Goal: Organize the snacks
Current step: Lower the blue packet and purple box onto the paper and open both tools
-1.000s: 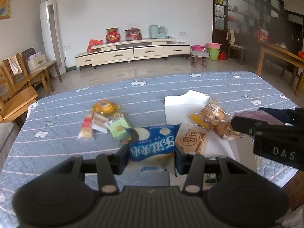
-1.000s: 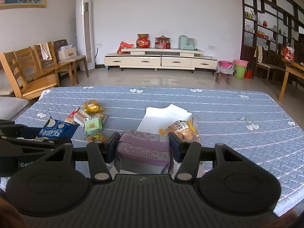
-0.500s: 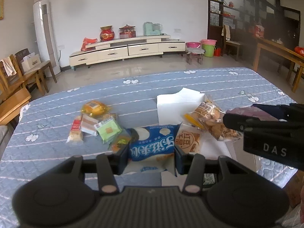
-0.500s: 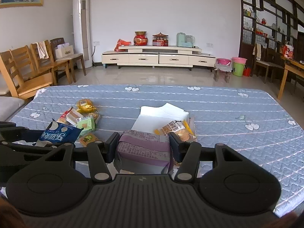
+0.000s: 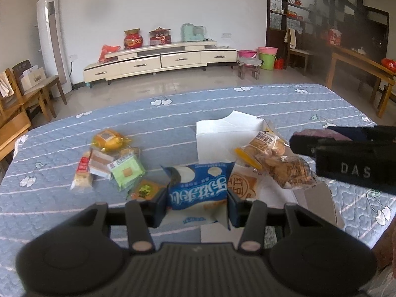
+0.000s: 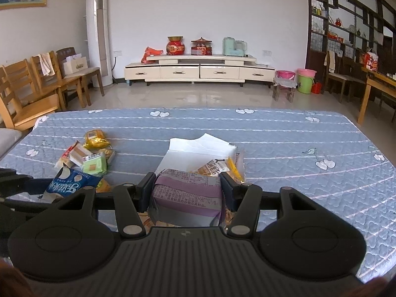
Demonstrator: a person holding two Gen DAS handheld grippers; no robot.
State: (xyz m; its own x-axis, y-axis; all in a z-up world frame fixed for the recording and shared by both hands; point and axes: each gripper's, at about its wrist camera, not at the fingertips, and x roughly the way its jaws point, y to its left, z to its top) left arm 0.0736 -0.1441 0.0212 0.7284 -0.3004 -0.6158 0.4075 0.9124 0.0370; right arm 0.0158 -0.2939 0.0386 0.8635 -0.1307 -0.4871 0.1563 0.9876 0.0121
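My left gripper [image 5: 196, 204] is shut on a blue snack packet [image 5: 198, 189] with white lettering, held above the blue quilted table [image 5: 284, 104]. My right gripper [image 6: 186, 188] is shut on a purple snack pack [image 6: 186, 193]; in the left wrist view it shows from the side [image 5: 346, 153] at the right. Just beyond both lies an open white box [image 6: 198, 151] holding a clear bag of biscuits [image 5: 279, 160] and a round-printed orange packet [image 5: 241, 185]. A loose heap of small snacks lies to the left: a yellow packet [image 5: 109, 139], a green one [image 5: 127, 170], a red-and-white one [image 5: 83, 173].
Wooden chairs [image 6: 27, 94] stand off the table's left side, and a wooden table [image 5: 358, 66] off its right. A low cream cabinet [image 6: 198, 70] lines the far wall, with coloured buckets [image 6: 305, 80] and a stool beside it. A white box flap [image 5: 319, 204] sticks up near my right gripper.
Both grippers have drifted a little across the table with their packs still held. In the left wrist view the snack heap and box have slid slightly left and nearer.
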